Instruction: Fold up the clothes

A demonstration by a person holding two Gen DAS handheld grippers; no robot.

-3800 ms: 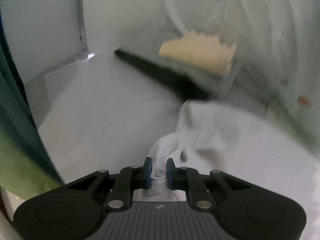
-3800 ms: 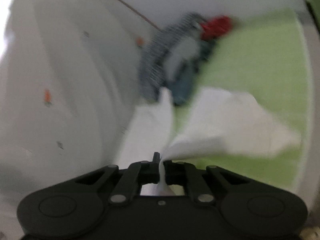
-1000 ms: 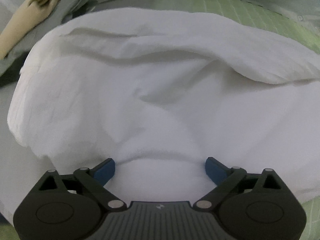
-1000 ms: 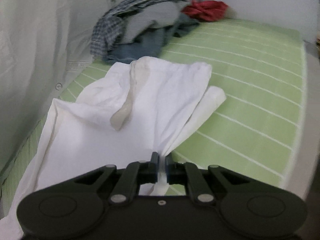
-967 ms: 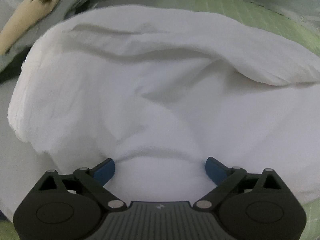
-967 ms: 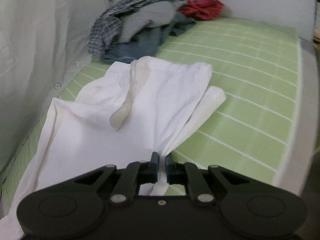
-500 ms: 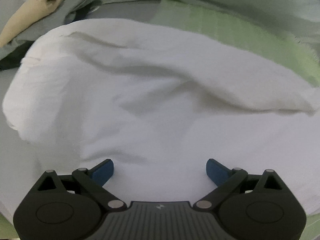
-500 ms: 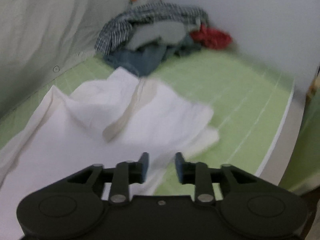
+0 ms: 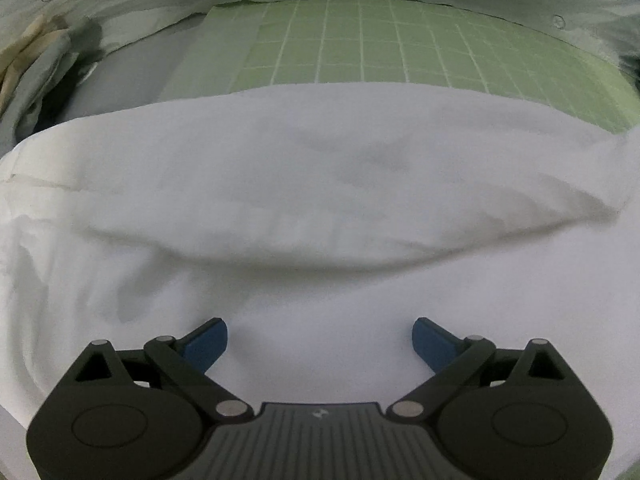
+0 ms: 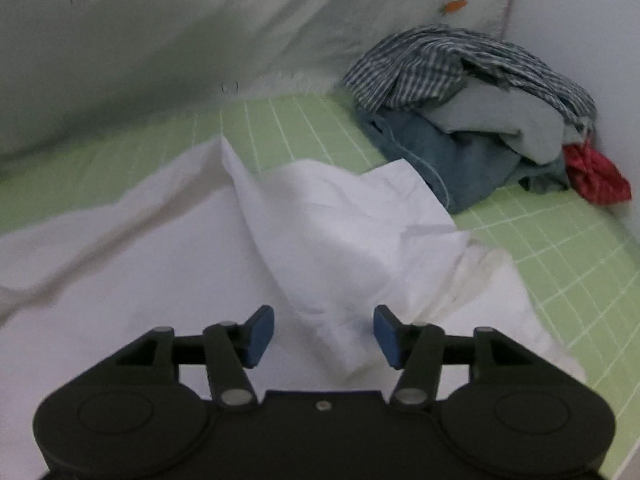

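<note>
**White garment spread on the green mat, both grippers released**

The white garment (image 9: 320, 208) lies on the green gridded mat (image 9: 360, 40), covering most of the mat's near part. In the left wrist view its long axis runs side to side across the picture, with a thick rolled fold crossing the middle from left edge to right edge, parallel to the mat's far border. In the right wrist view the same white garment (image 10: 320, 232) stretches from the lower left toward the clothes pile (image 10: 472, 120), ending in a crumpled, raised corner that points at the pile and stops just short of the blue denim at its base.

The left gripper (image 9: 320, 334) hovers low over the cloth with its jaws spread wide, nothing between the blue pads (image 9: 206, 340). The right gripper (image 10: 324, 334) has its jaws parted as well, less widely, astride a loose ridge of the fabric without clamping it.

The pile sits at the mat's far right corner against the pale fabric wall (image 10: 160, 40): a checked shirt on top, grey and blue pieces below, a red cloth (image 10: 596, 180) at its right edge.
</note>
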